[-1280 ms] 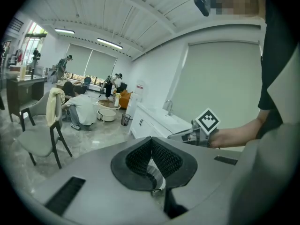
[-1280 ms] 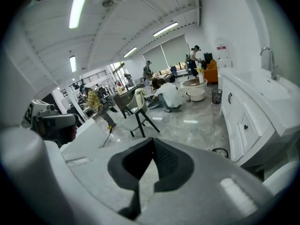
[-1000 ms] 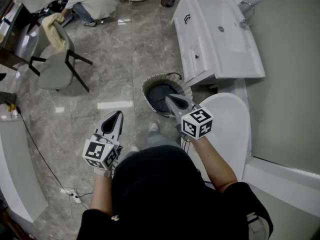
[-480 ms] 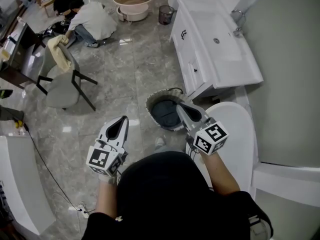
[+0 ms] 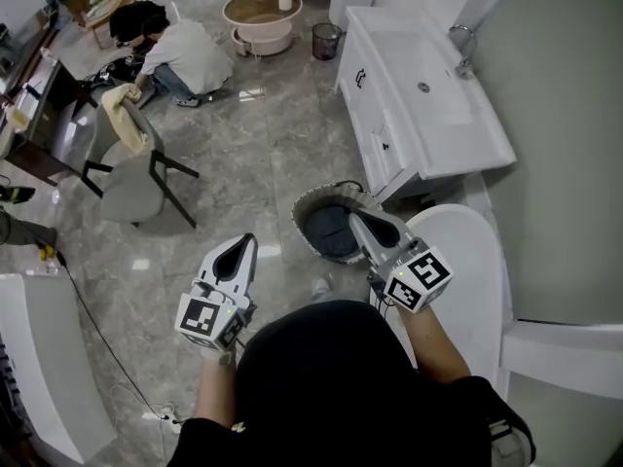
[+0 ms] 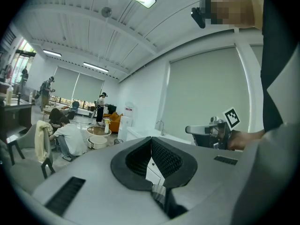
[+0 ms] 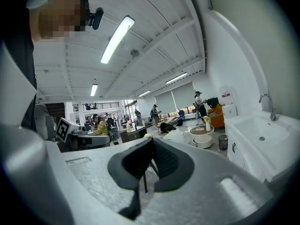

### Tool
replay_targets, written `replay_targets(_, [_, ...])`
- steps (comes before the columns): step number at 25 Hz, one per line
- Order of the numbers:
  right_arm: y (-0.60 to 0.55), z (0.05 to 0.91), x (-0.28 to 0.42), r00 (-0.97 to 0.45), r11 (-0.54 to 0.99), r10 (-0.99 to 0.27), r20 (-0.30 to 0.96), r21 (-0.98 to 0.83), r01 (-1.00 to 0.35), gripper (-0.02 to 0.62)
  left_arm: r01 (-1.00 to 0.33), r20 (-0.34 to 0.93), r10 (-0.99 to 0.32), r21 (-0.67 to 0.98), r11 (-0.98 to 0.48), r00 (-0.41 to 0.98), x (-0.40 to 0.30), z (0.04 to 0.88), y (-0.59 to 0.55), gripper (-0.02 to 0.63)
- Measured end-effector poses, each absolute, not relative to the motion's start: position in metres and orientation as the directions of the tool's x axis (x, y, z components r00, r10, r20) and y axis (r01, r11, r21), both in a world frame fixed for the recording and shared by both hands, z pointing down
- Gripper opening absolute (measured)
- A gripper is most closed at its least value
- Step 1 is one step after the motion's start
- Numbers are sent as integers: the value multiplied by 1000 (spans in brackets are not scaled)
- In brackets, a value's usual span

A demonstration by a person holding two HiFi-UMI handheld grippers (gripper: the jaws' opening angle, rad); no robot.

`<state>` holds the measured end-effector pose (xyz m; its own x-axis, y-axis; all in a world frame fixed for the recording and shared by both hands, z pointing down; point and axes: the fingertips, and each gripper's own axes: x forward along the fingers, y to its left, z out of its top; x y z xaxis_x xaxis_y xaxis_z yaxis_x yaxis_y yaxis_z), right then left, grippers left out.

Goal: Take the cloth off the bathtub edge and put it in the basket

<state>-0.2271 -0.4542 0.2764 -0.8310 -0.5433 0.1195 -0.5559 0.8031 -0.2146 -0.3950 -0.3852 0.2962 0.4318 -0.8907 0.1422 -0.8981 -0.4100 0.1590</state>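
Grey marbled floor [image 5: 243, 144], white vanity [image 5: 428, 95], pale basket [image 5: 300, 214] — dark grey cloth [image 5: 329, 232]

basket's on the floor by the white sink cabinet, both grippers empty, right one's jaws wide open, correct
No: the right gripper is shut, its jaws closed together, as the right gripper view shows. The rest holds: the basket sits on the floor by the white sink cabinet, and the right gripper and the left gripper are both empty.

The grey left gripper [image 6: 151, 138] had its ribbed black pads [image 6: 165, 157] tip to tip, with nothing between them. To the right, the right gripper [image 6: 190, 129] was held level in a hand. At far left, a person in a white top [image 6: 70, 137] crouched beside a grey chair [image 6: 26, 142].
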Motion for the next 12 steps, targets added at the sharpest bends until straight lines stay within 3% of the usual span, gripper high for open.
replay_targets(12, [-450, 289, -226, -825, 795, -542, 157, -221, -565, -5, -900, 141, -893, 160, -405, 427, -393, 294, -382, 12])
